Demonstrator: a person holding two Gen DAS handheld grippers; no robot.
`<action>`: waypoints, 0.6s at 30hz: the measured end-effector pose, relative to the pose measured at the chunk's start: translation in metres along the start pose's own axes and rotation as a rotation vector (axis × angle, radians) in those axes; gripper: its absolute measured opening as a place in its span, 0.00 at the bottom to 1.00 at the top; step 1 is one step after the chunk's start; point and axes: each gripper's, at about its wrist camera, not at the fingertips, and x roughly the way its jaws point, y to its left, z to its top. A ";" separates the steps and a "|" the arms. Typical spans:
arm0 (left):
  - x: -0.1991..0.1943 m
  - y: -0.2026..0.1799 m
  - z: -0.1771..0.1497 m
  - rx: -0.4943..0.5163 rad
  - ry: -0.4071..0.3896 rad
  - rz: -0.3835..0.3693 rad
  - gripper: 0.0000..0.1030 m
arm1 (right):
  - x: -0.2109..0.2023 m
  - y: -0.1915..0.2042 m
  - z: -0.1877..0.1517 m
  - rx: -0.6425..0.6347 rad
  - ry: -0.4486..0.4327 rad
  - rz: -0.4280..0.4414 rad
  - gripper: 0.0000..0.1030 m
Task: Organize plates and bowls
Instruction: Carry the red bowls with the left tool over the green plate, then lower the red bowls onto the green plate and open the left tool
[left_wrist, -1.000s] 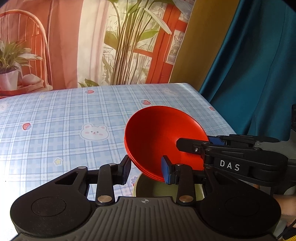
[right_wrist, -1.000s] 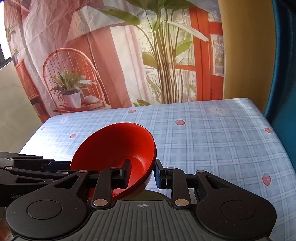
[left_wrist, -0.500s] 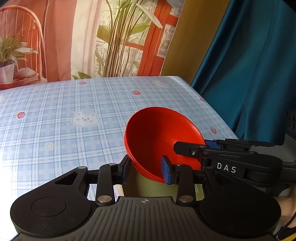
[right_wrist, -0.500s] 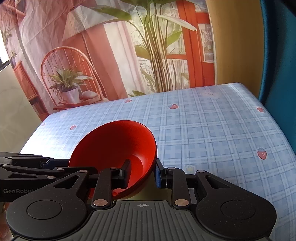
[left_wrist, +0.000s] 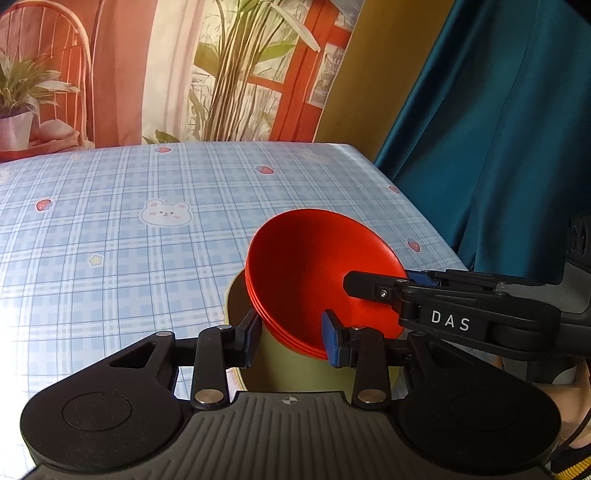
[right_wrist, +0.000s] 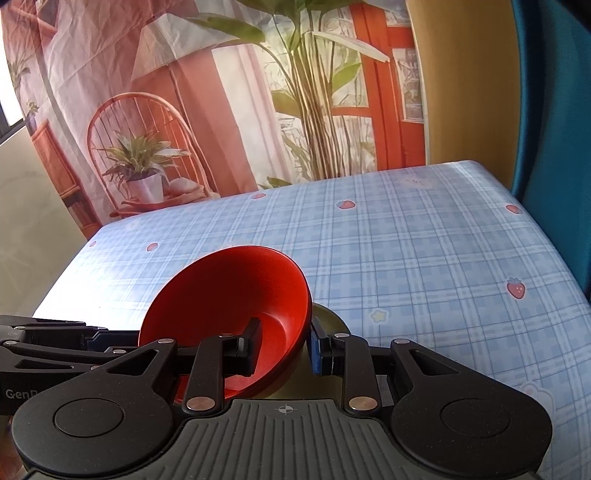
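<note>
A stack of red bowls (left_wrist: 314, 280) is held tilted just above an olive-green plate (left_wrist: 295, 373) near the table's front edge. My left gripper (left_wrist: 291, 338) has its fingers on either side of the stack's near rim, shut on it. My right gripper (right_wrist: 282, 349) grips the opposite rim of the red bowls (right_wrist: 229, 306), one finger inside the bowl and one outside. In the left wrist view the right gripper (left_wrist: 376, 286) reaches in from the right. A bit of the green plate (right_wrist: 328, 317) shows behind the stack in the right wrist view.
The table (left_wrist: 129, 236) has a blue plaid cloth with strawberry and bear prints. A printed backdrop of a chair and plants (right_wrist: 155, 147) hangs behind it. A teal curtain (left_wrist: 498, 129) hangs past the table's right edge.
Both grippers have come down and back toward the near edge with the red bowls. More of the green plate now shows beneath the stack.
</note>
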 end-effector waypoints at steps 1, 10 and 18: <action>0.000 0.000 -0.002 -0.001 0.001 -0.001 0.36 | -0.001 0.000 -0.002 -0.002 0.000 0.000 0.24; 0.009 0.006 -0.014 -0.032 0.032 -0.009 0.36 | 0.000 0.002 -0.020 -0.002 0.024 -0.003 0.24; 0.019 0.014 -0.014 -0.042 0.043 -0.003 0.36 | 0.014 0.002 -0.023 0.000 0.044 -0.010 0.24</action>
